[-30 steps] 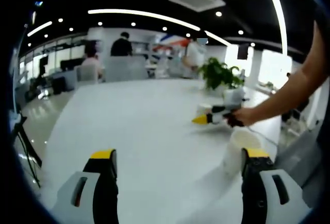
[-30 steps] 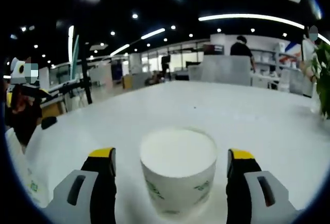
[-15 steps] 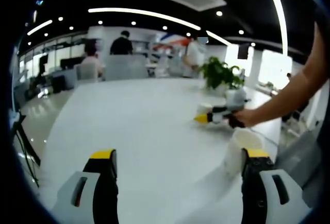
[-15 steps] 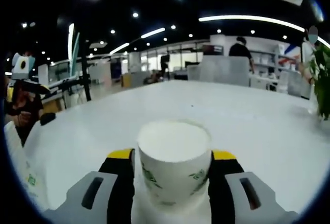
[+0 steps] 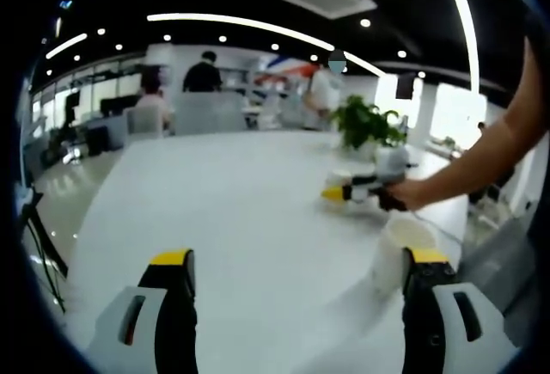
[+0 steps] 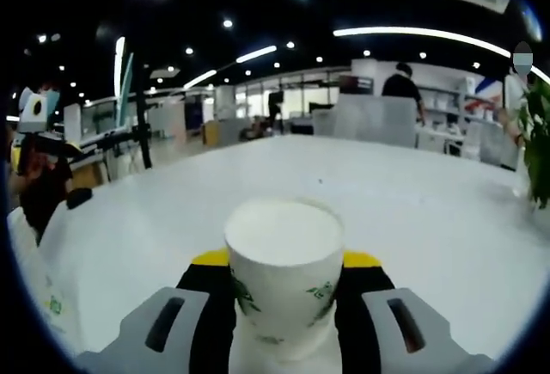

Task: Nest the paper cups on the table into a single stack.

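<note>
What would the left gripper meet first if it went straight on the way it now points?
Probably nothing soon: between the left gripper's open jaws lies only bare white table. A paper cup stands just off line by its right jaw, and the right gripper sits further right. Depth is uncertain.

- My right gripper: yellow-tipped black jaws.
- Paper cup, lower centre: white with green print.
- Table: plain white.
- Potted plant, upper right: green.
</note>
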`<state>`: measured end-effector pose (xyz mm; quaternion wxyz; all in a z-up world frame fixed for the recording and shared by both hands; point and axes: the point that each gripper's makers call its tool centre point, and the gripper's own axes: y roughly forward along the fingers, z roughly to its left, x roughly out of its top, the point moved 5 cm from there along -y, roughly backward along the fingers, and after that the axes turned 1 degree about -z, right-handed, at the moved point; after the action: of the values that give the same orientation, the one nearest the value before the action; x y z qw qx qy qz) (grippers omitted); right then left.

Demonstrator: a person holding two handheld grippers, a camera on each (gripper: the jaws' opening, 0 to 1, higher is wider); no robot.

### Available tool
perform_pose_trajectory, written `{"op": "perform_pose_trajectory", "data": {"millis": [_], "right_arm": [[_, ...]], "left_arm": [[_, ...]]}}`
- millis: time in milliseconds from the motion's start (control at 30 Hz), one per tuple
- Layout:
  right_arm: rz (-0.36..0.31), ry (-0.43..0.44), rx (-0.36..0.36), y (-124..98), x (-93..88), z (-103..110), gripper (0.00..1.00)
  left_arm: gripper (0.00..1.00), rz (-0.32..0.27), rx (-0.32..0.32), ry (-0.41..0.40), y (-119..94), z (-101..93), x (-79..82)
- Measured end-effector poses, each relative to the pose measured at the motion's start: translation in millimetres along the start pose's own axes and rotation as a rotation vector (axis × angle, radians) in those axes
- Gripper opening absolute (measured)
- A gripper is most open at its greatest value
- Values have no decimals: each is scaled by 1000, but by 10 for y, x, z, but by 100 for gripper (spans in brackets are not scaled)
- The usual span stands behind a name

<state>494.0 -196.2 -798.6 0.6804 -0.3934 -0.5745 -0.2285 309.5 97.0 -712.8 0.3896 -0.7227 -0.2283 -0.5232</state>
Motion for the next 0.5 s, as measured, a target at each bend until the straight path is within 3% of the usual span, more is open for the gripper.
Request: {"op": "perform_pose_trajectory", "data": {"millis": [200,267,367,500], "right_arm": [[-29,31,14,42,187,20,41],[-25,26,24,52,251,37,41],[-32,40,35,76,391,26,41],[-35,40,39,95,617,-17,41]], "left_arm": [[98,7,-4,4,7,-7,-4],[98,-27,6,-11,6,4,36],[98,0,-3,-13,16,-13,18],[98,-38,-7,6,18,-3,137]]}}
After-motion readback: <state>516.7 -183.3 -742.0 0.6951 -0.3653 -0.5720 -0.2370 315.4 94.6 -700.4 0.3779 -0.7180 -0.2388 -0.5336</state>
